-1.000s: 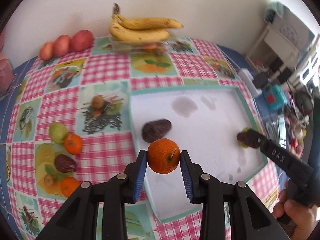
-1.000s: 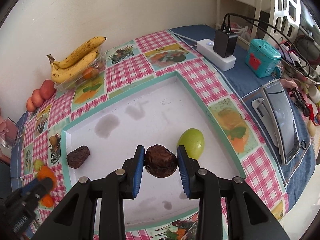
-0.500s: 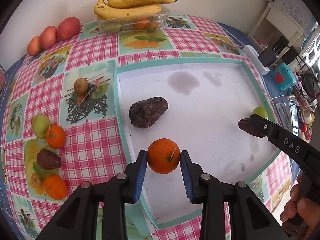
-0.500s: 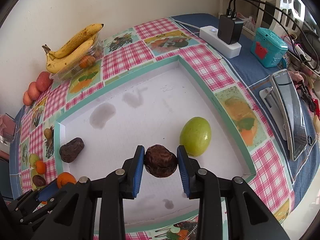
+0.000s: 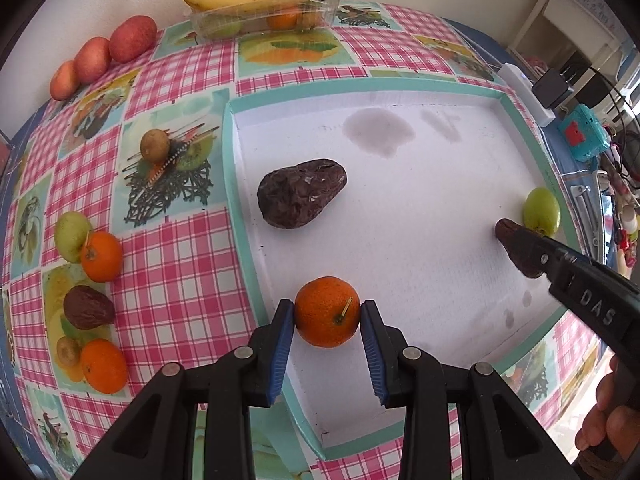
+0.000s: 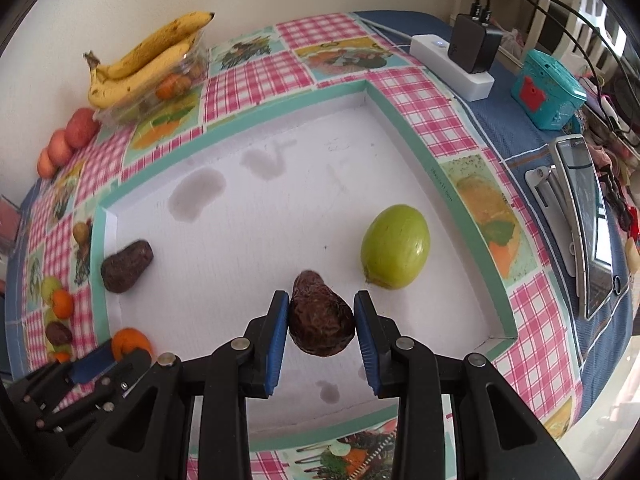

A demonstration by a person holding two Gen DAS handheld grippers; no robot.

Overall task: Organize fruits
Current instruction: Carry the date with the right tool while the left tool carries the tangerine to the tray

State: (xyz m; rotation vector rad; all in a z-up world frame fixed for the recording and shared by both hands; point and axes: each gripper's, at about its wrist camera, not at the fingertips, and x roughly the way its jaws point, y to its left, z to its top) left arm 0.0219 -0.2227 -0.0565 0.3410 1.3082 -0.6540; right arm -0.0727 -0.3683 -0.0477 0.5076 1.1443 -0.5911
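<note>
Left gripper (image 5: 327, 312), lower centre of the left view, was clamped on an orange (image 5: 327, 311) over the lower-left part of the white tray (image 5: 400, 240); pads met it at its widest girth. Right gripper (image 6: 321, 314), lower centre of the right view, was clamped on a dark wrinkled fruit (image 6: 320, 320), just beside a green fruit (image 6: 395, 246) at right of centre. A second dark fruit (image 5: 301, 193) lay in the tray, above centre in the left view. Judged: the orange was light, firm and round, so apt to roll on release; the wrinkled fruit looked soft and easily bruised, best held across its broad end with modest pressure.
</note>
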